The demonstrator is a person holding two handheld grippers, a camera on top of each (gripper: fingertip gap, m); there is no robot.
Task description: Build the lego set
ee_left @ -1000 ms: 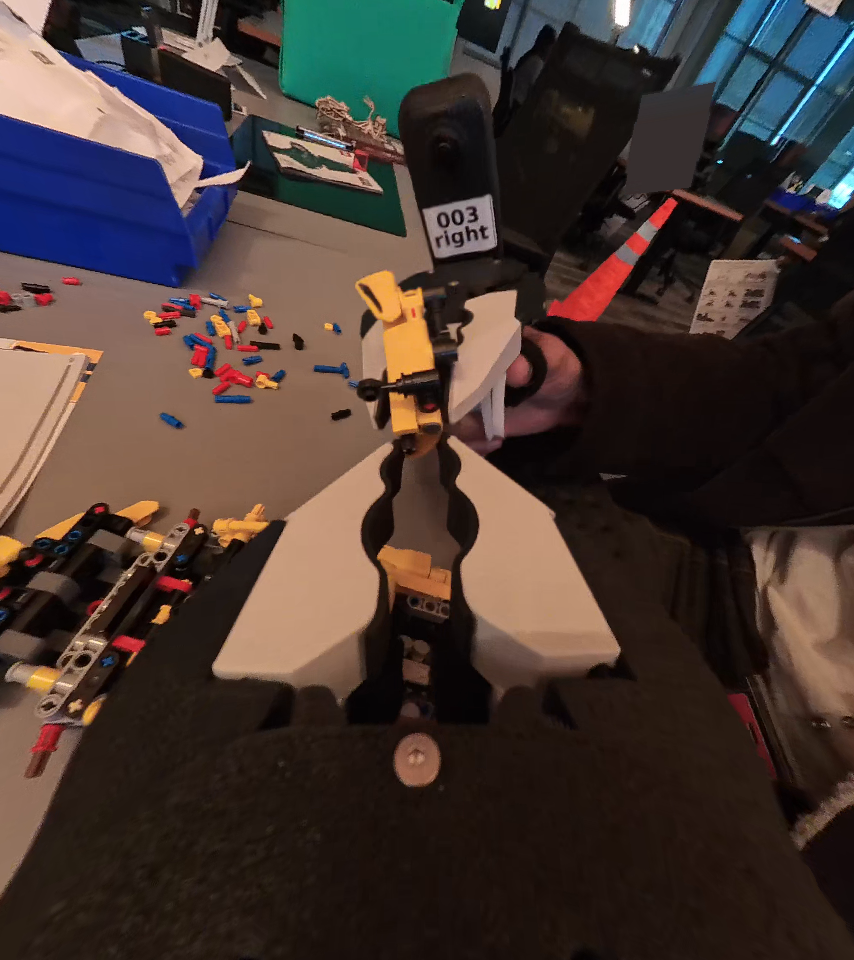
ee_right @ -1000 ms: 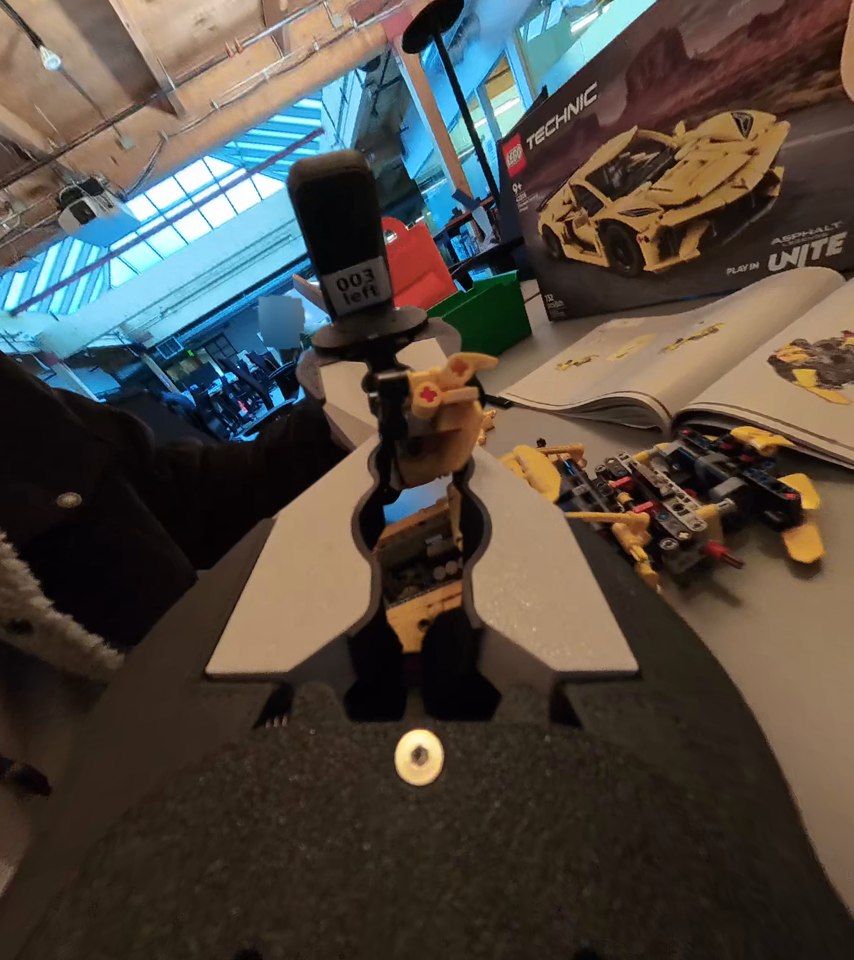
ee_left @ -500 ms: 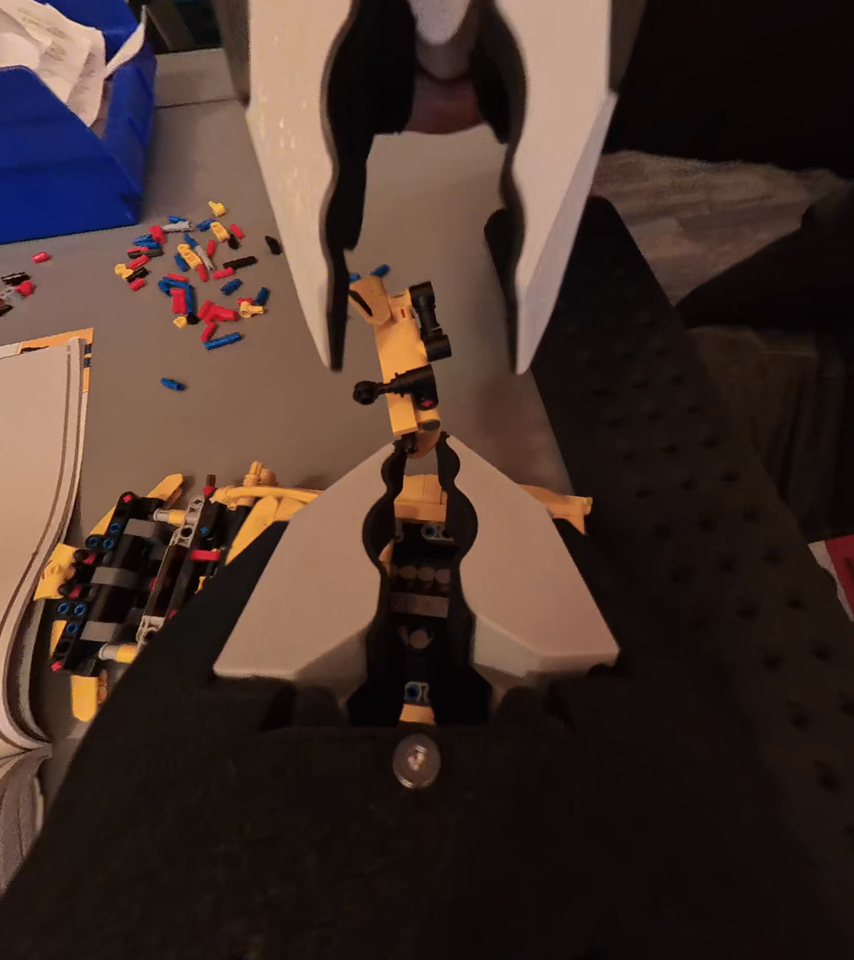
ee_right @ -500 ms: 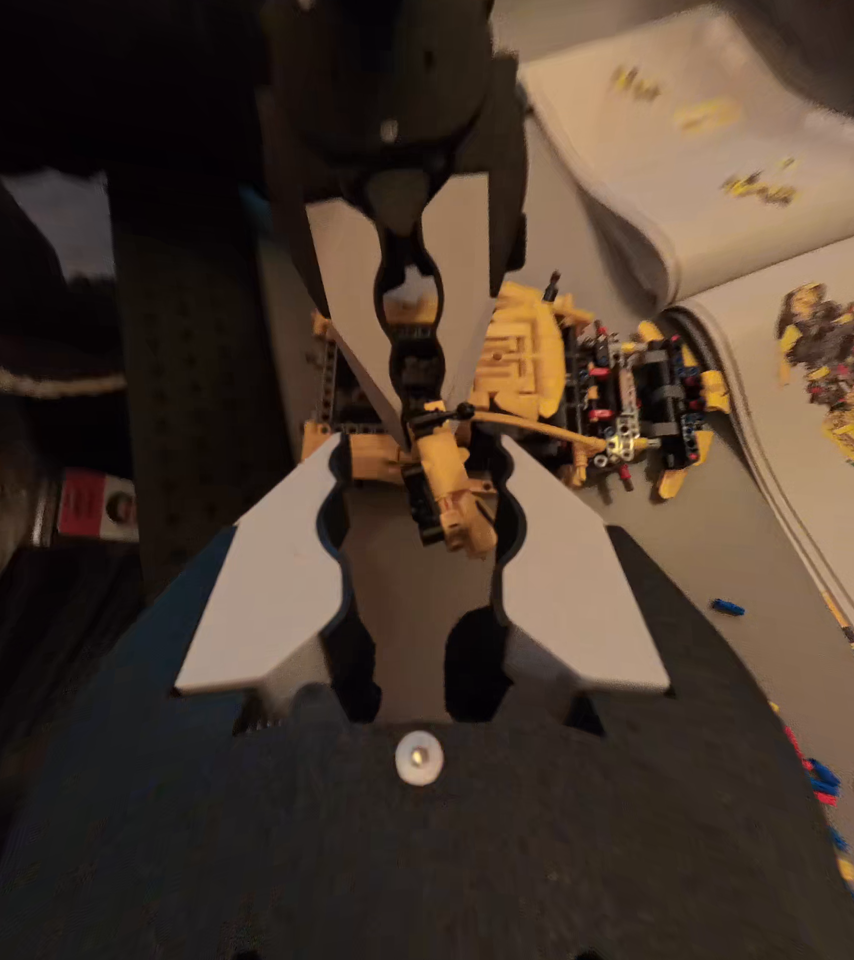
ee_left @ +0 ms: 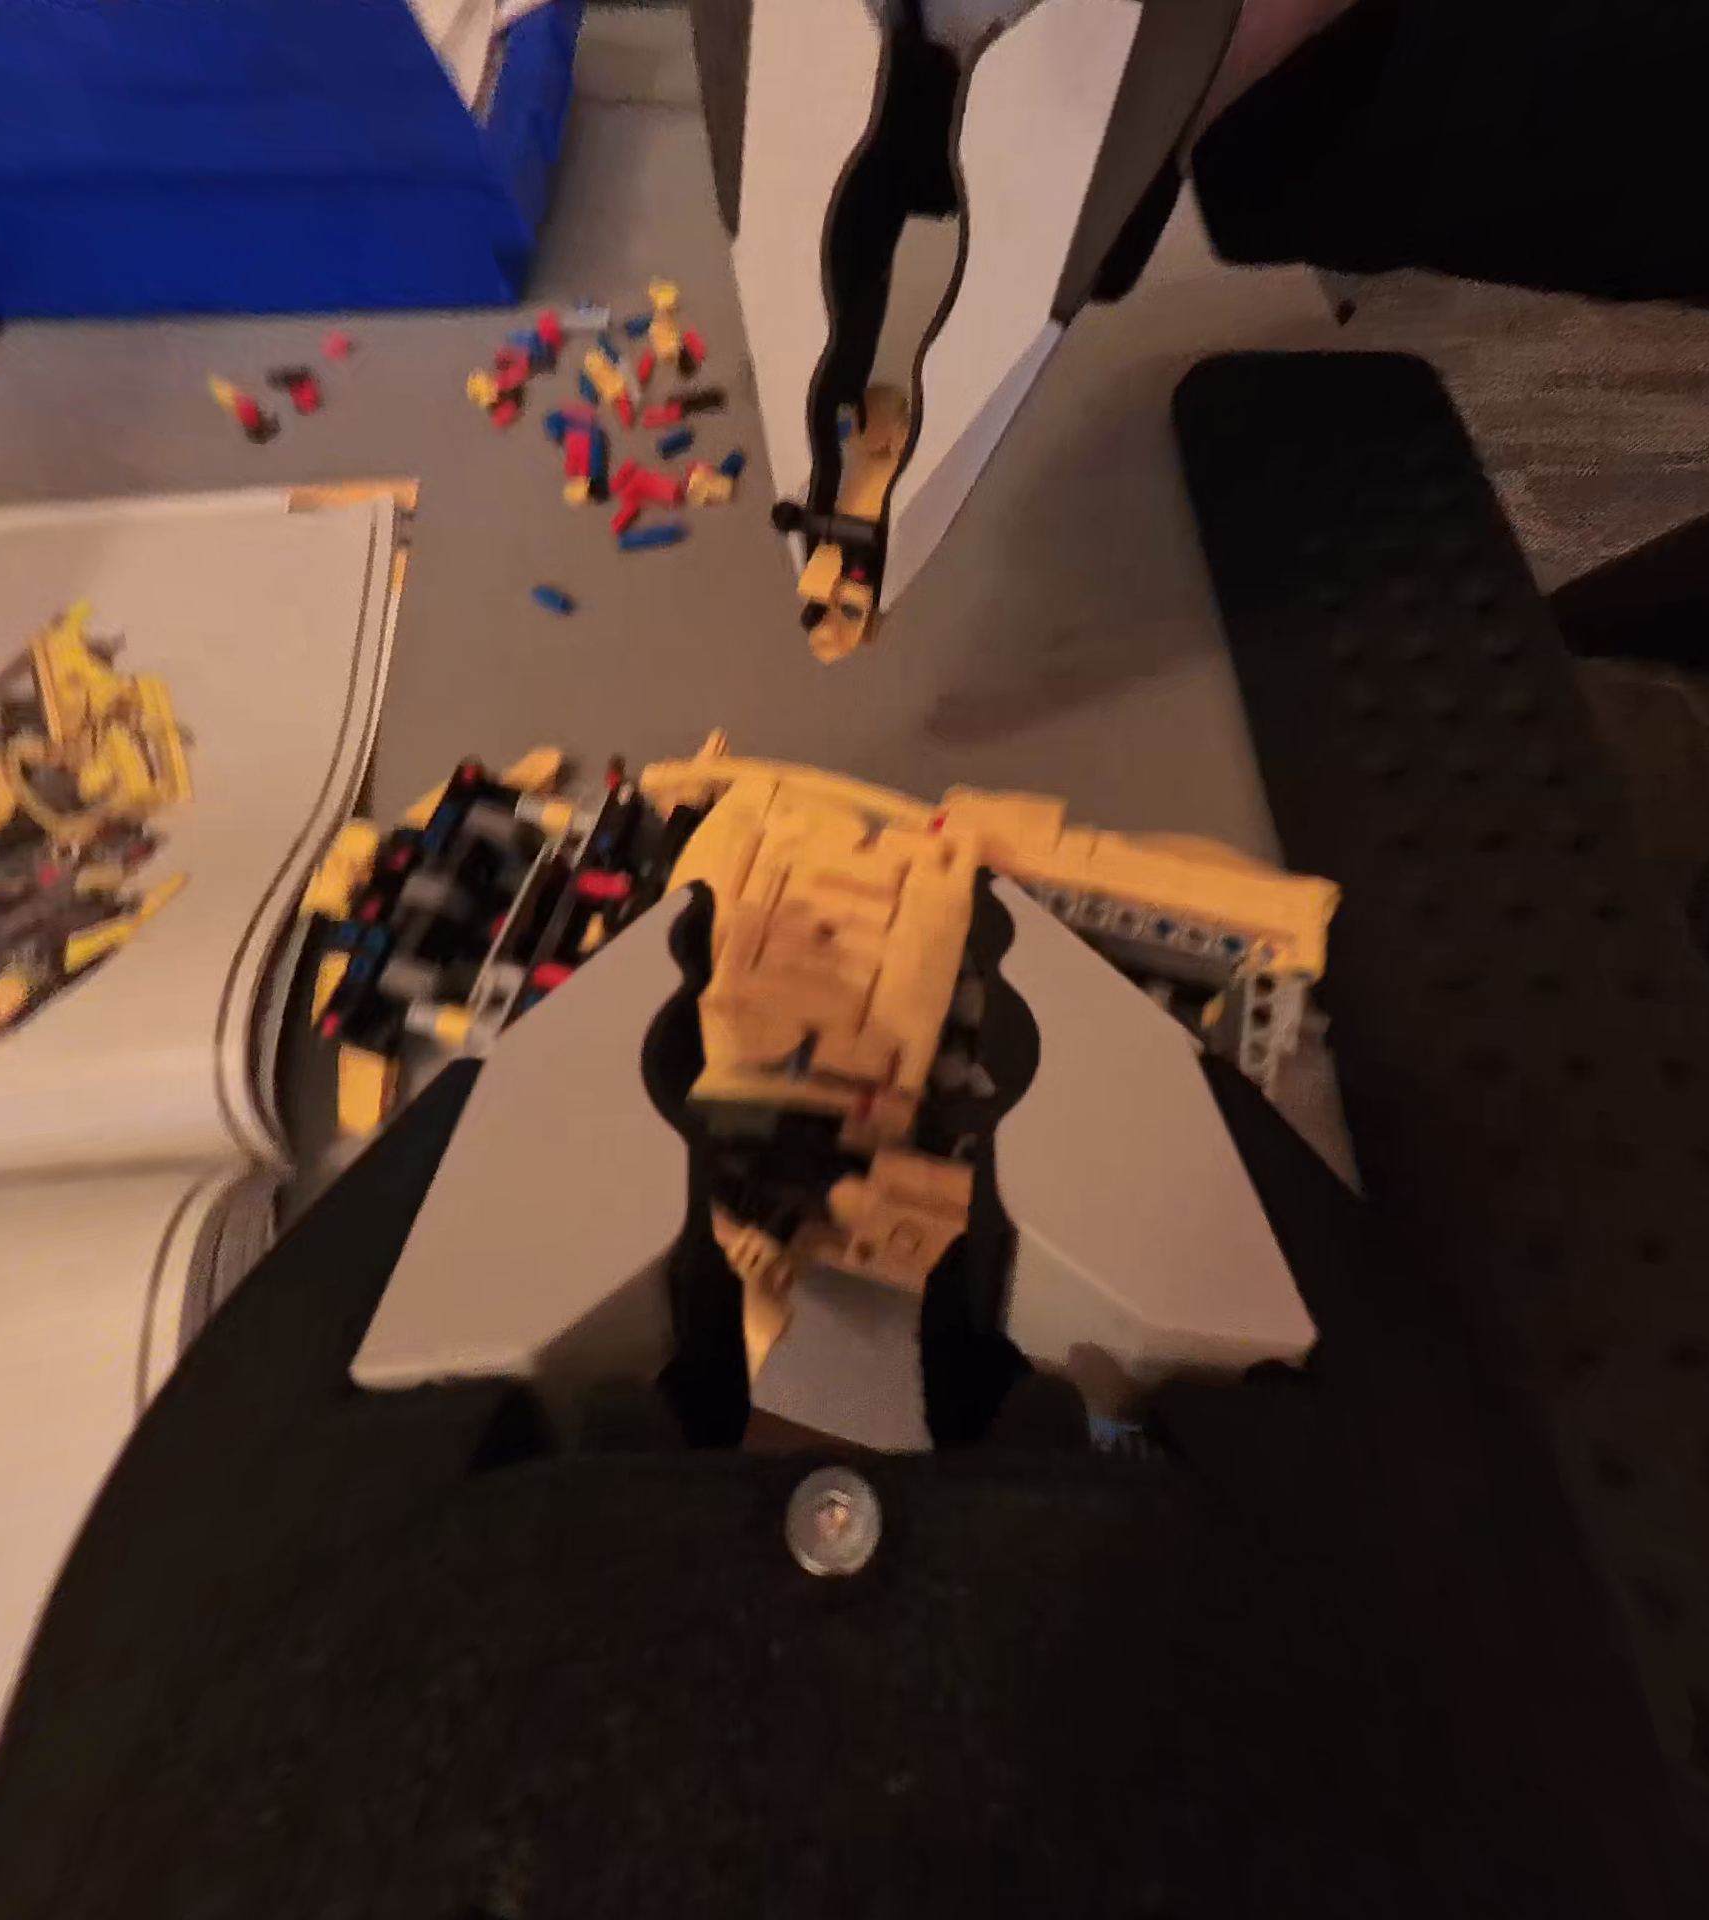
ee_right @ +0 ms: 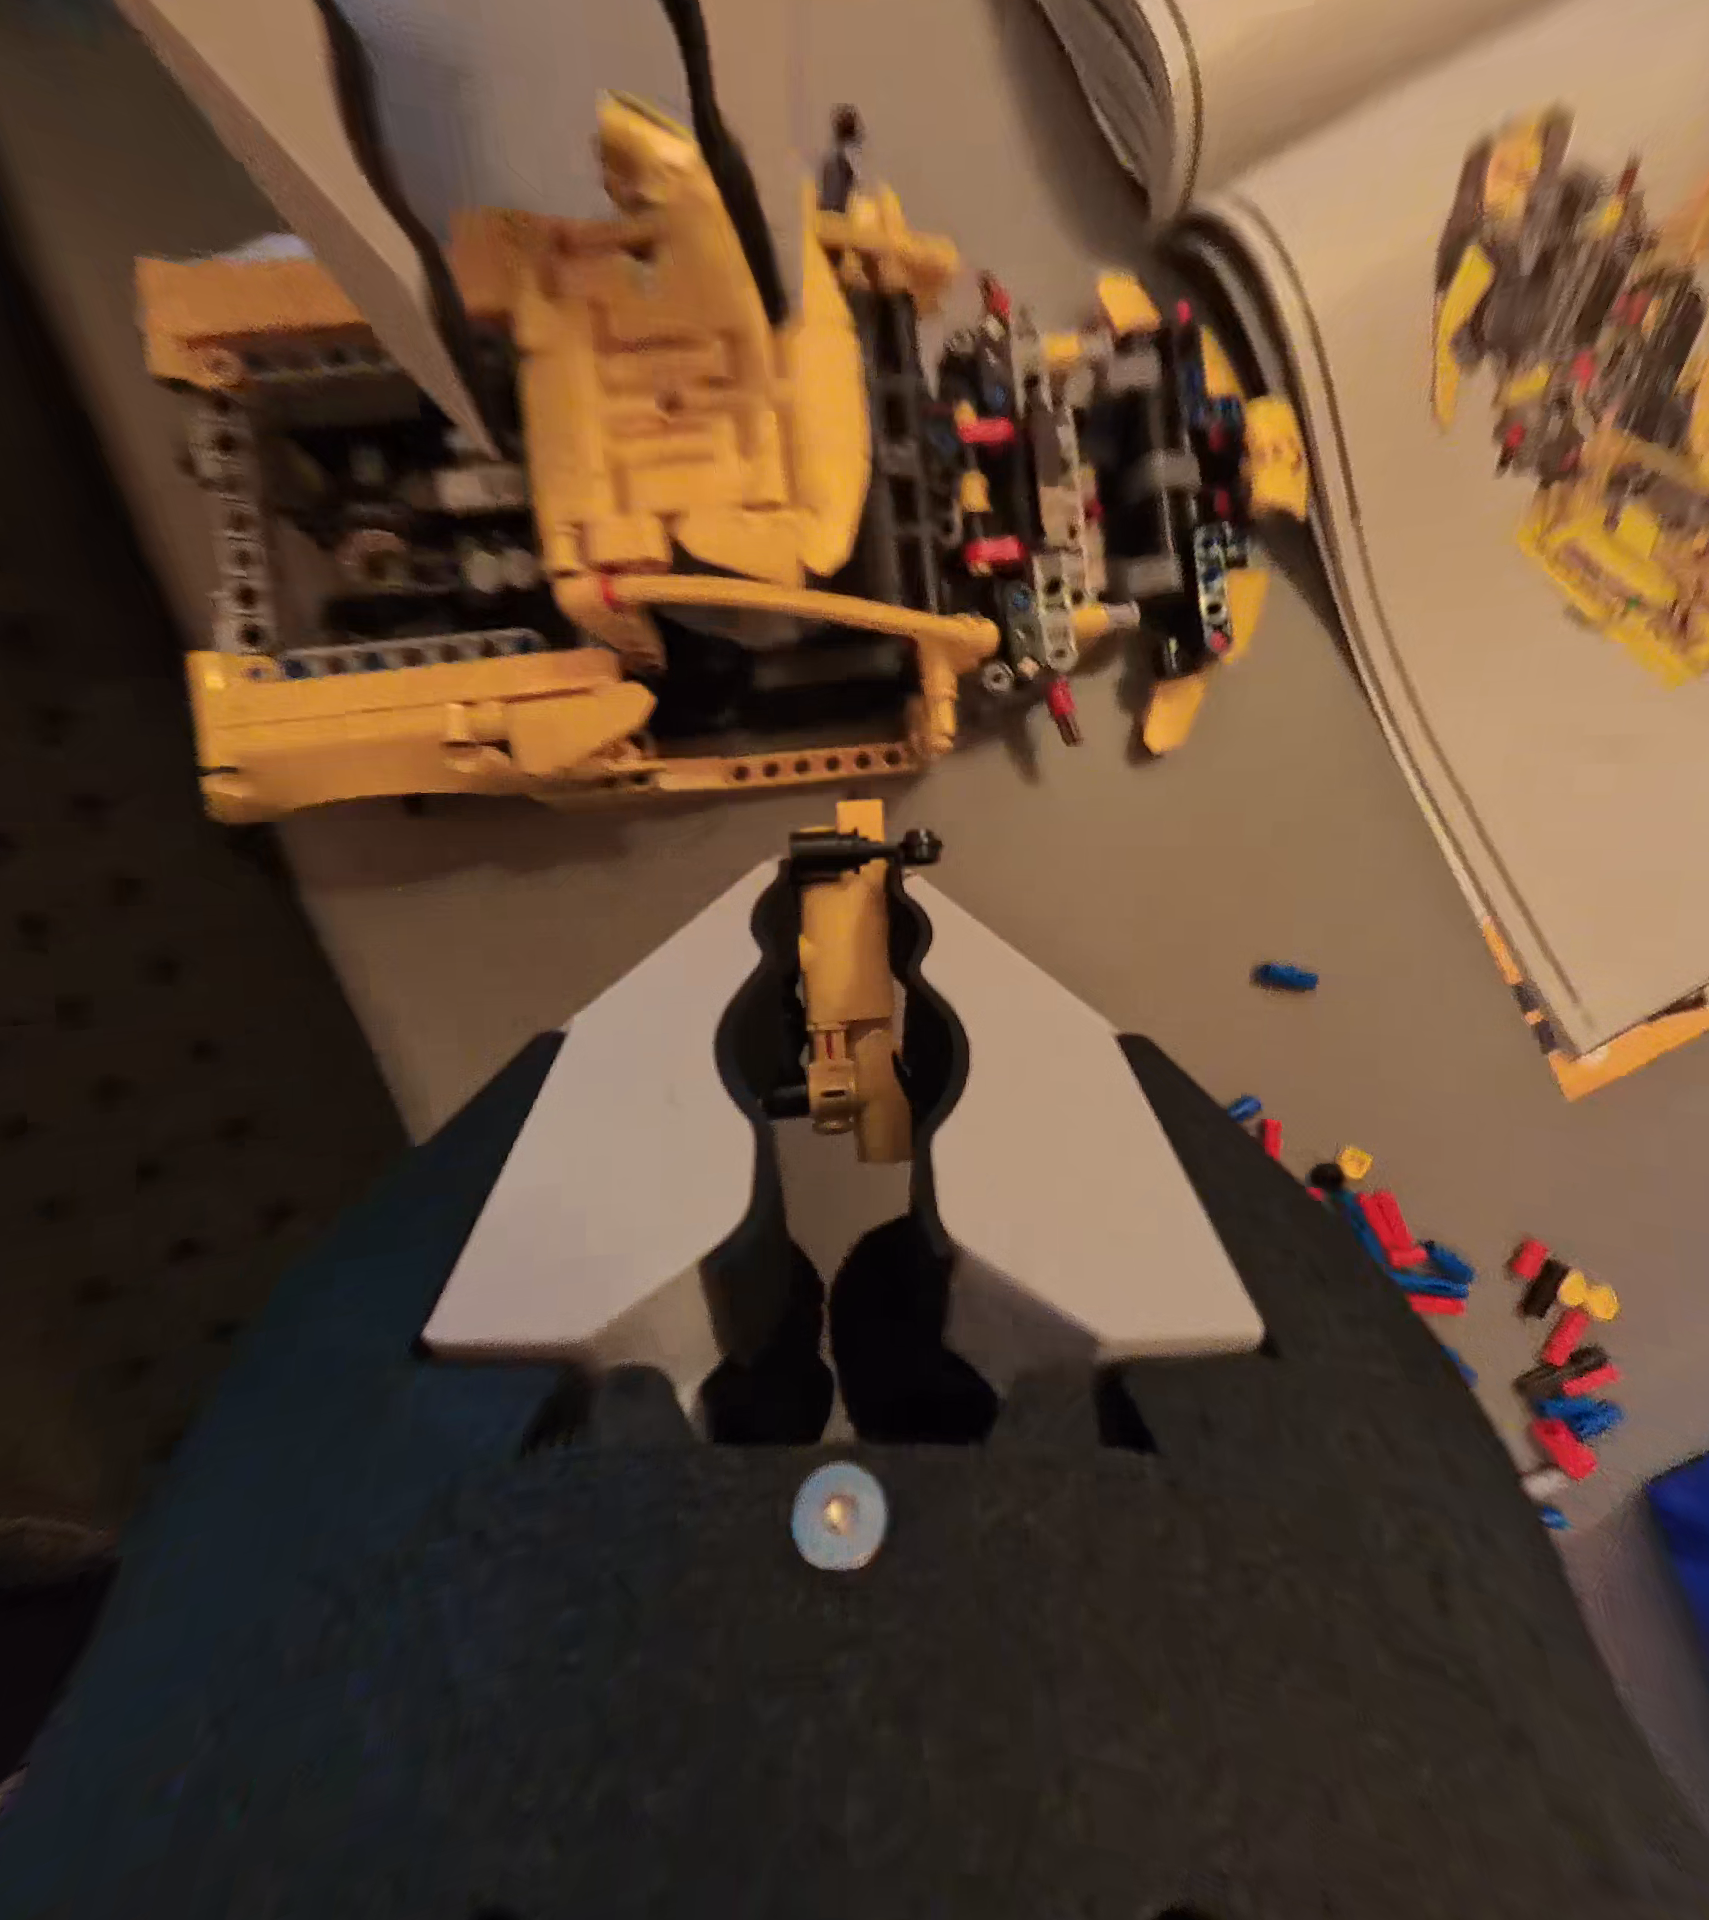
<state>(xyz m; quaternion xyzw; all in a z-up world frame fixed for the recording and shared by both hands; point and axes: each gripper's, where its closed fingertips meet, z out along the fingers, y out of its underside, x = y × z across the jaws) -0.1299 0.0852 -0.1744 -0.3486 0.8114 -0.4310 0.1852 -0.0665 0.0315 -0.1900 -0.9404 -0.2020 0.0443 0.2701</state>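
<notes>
- Grey tabletop [ee_right: 1193, 883] under warm, dim light; both views look steeply down and are motion-blurred.
- Right gripper [ee_right: 845, 883], nearest in its own view: jaws nearly together, clamped on a small yellow sub-assembly [ee_right: 845, 997]. Long axis of this piece runs along the fingers, its far end poking just past the tips toward the car body, with a black cross pin [ee_right: 865, 847] lying square to that axis at the tip.
- Left wrist view shows the same right gripper [ee_left: 845, 582] coming in from the top, the sub-assembly [ee_left: 834, 603] pointing down at the table, held apart from the model.
- Left gripper [ee_left: 834, 935]: fingers spread wide, straddling the yellow roof section of the car body [ee_left: 829, 966]; contact with the pads cannot be told through the blur.
- Car body [ee_right: 684, 468] lies on the table just beyond the right fingertips, long axis across that view: yellow panels to the left, black open-frame end with red and blue pins to the right.
- Open instruction booklet [ee_right: 1556, 520] just beside the frame end.
- Loose small pieces [ee_left: 611, 416], red, blue, yellow and black, scattered farther out.
- Blue bin [ee_left: 206, 156] at the far edge.
</notes>
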